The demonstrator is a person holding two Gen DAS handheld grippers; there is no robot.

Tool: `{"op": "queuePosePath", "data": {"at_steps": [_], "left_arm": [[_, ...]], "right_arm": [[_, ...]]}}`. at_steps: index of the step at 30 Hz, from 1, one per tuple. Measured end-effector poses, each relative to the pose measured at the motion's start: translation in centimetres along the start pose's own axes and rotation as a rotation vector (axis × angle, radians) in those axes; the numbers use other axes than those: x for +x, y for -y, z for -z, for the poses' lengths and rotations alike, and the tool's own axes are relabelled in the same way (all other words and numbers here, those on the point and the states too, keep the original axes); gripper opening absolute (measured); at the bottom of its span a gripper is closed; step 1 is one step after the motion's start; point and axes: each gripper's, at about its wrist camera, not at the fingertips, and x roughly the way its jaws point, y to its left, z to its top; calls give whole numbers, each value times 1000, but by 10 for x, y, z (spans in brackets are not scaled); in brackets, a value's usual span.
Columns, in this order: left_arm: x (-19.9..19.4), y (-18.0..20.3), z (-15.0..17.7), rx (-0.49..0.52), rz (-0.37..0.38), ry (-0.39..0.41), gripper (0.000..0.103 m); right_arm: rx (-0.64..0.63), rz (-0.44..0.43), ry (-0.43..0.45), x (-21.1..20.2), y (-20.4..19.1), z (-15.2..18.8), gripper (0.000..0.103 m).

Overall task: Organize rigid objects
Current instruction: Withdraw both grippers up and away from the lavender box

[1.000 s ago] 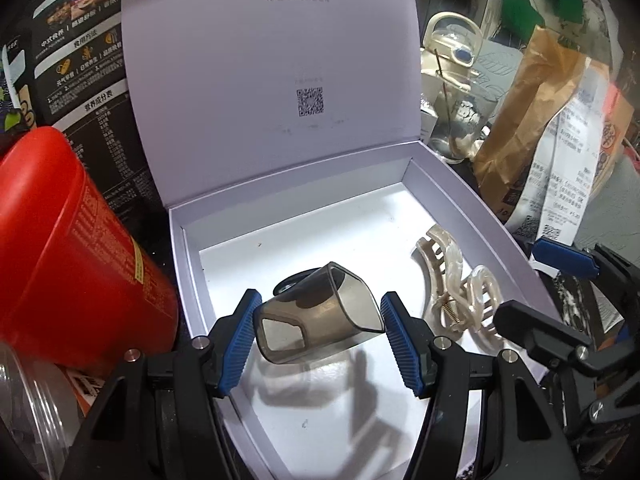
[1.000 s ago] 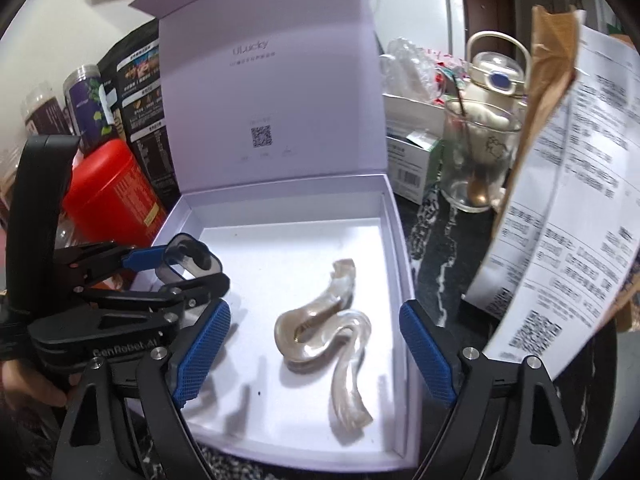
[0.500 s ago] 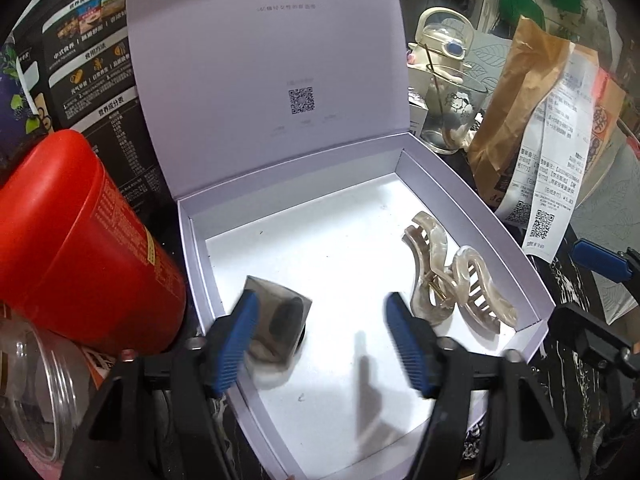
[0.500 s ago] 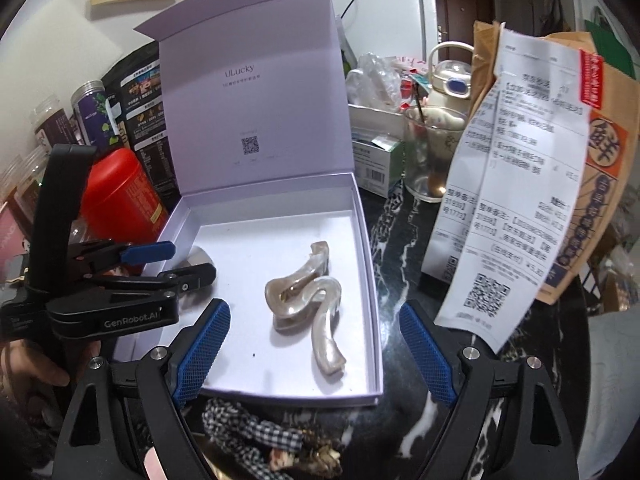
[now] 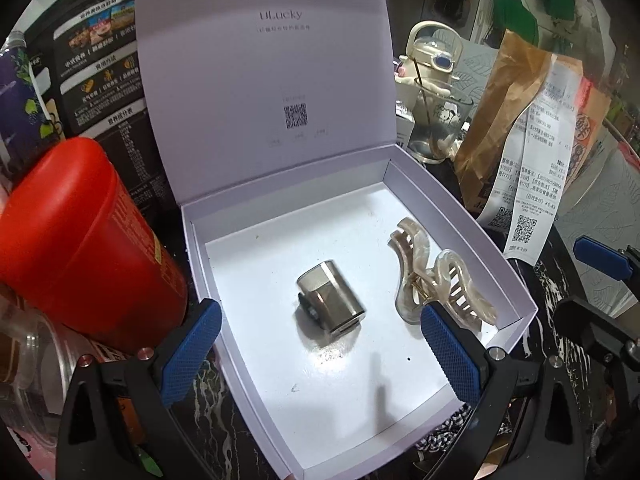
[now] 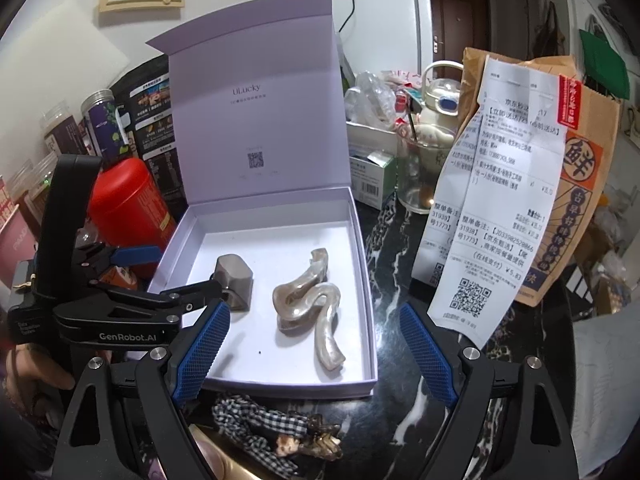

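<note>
An open lavender box [image 5: 502, 268] holds two hair claws. The grey translucent claw [image 5: 330, 306] lies loose on the box's white floor, and a pearly wavy claw [image 5: 436, 280] lies to its right. My left gripper [image 5: 320, 348] hovers over the box's near side, its jaws opening wide, with the grey claw ahead of the pads and untouched. In the right wrist view the grey claw [image 6: 236, 280] and the pearly claw [image 6: 312, 304] sit beyond my right gripper [image 6: 316, 344], which is open and holds nothing. A checked fabric hair tie [image 6: 272, 428] lies in front of the box [image 6: 362, 248].
A red canister [image 5: 80, 240] stands against the box's left side, with black packets behind it. A glass with a spoon [image 5: 436, 128] and a paper bag with long receipts [image 6: 540, 200] stand to the right. The tabletop is dark marble [image 6: 400, 408].
The left gripper let go of the grey claw, which dropped onto the box floor. Its jaws spread wide. Both grippers drew back from the box.
</note>
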Motion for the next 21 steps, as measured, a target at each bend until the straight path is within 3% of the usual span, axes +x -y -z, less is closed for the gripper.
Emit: {"op": "queuePosePath", "data": {"at_steps": [21], "left_arm": [[-71,6,9,10,13,99,101]], "right_arm": [[-56,40,76,-56,-23,2,89]]}}
